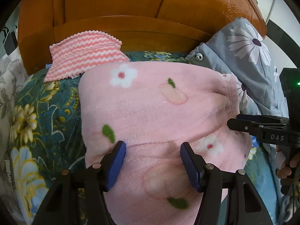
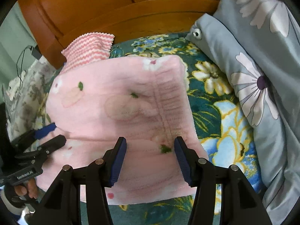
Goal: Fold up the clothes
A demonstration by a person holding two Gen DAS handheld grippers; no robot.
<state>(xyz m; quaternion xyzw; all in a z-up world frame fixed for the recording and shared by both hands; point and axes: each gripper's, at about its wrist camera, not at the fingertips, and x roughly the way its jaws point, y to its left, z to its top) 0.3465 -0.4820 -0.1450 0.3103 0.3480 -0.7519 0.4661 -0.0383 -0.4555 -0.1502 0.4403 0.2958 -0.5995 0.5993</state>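
**Fold Status: Pink Garment Partly Folded, Both Grippers Free**

**Grippers.** The left gripper (image 1: 152, 162) stands with its jaws moderately wide. No fabric is pinched between the blue pads (image 1: 117, 166); the cloth lies beyond and below them. The right gripper (image 2: 150, 161) shows the same condition: jaws apart, nothing clamped, cloth visible through the gap. In the left wrist view, the right gripper enters from the right of the jaws, with a hand (image 1: 285, 166) on its grip.

**Task item.** The pink fleece garment (image 1: 150, 103) lies on the floral bedspread (image 1: 46, 121), directly ahead of and beneath both sets of jaws. In the left wrist view a layer edge runs across the cloth just beyond the pad tips, indicating that one layer rests over another. In the right wrist view a ribbed band (image 2: 168, 101) runs away from the right pad toward the far edge of the garment.

**Completed, as judged.** At least one fold appears made: the garment forms a compact, roughly rectangular block with doubled layers.

**Remaining, as judged.** The block is still broad and the near edge is loose and uneven, so a further fold or a squaring of the edges probably remains. Whether other garments wait cannot be determined.

**Adjacent items.** A pink-and-white striped cloth (image 1: 84, 56) lies beyond the garment, to the left of the jaws, against the wooden headboard (image 1: 131, 9). A grey flowered pillow (image 2: 253, 75) lies to the right.
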